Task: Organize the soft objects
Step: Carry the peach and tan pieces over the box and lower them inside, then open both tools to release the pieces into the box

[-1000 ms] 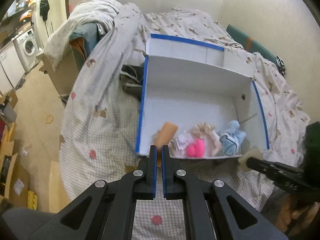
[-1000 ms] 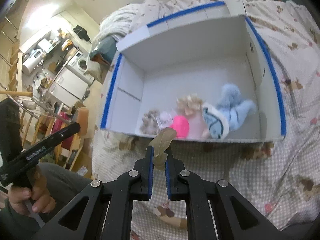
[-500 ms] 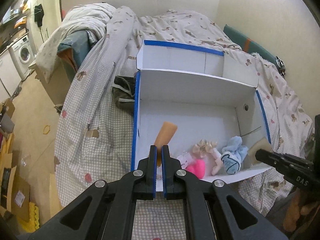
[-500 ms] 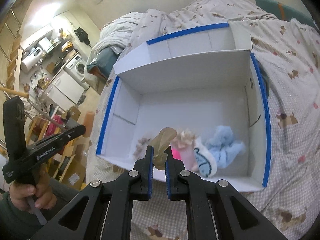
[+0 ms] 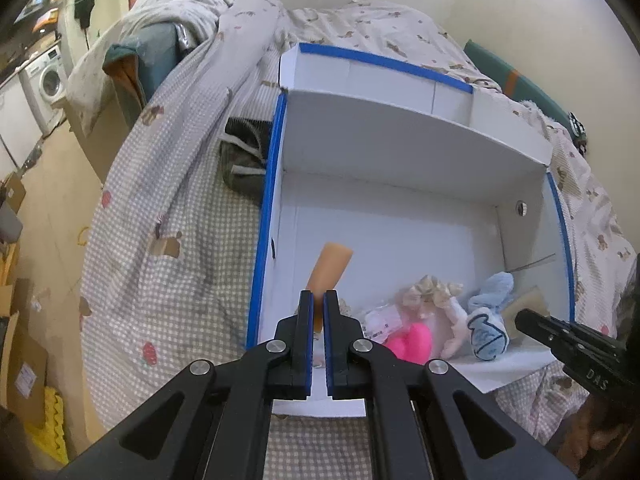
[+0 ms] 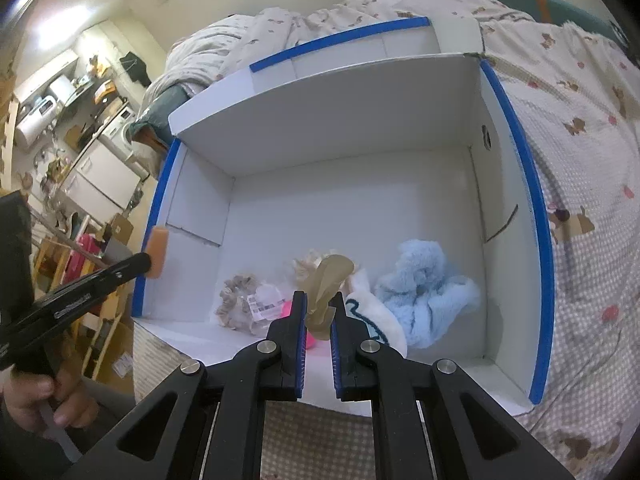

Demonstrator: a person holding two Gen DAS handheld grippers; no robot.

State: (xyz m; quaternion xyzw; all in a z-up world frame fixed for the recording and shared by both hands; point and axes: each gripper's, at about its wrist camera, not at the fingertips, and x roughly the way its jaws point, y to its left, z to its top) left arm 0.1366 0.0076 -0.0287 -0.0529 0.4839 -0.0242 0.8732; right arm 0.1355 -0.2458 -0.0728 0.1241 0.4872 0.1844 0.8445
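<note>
A white box with blue-taped rims (image 5: 400, 152) (image 6: 320, 120) lies open on the bed. My left gripper (image 5: 319, 300) is shut on an orange foam piece (image 5: 329, 272) over the box's near left corner; it also shows in the right wrist view (image 6: 155, 254). My right gripper (image 6: 319, 304) is shut on a tan soft piece (image 6: 326, 292) over the near edge, its jaws slightly wider than before. In the box lie a pink toy (image 5: 412, 342), a blonde doll (image 5: 432, 296), a light blue plush (image 6: 428, 292) and a brown scrunchie (image 6: 236, 306).
The bed has a checked cover (image 5: 180, 280) and a bear-print duvet (image 6: 580, 128). A dark garment (image 5: 240, 156) lies left of the box. Beyond the bed's left side are floor, cardboard boxes (image 5: 16, 360) and a washing machine (image 5: 48, 80).
Both grippers have moved forward over the box's near edge with their pieces. The right gripper's jaws have widened a little around the tan piece.
</note>
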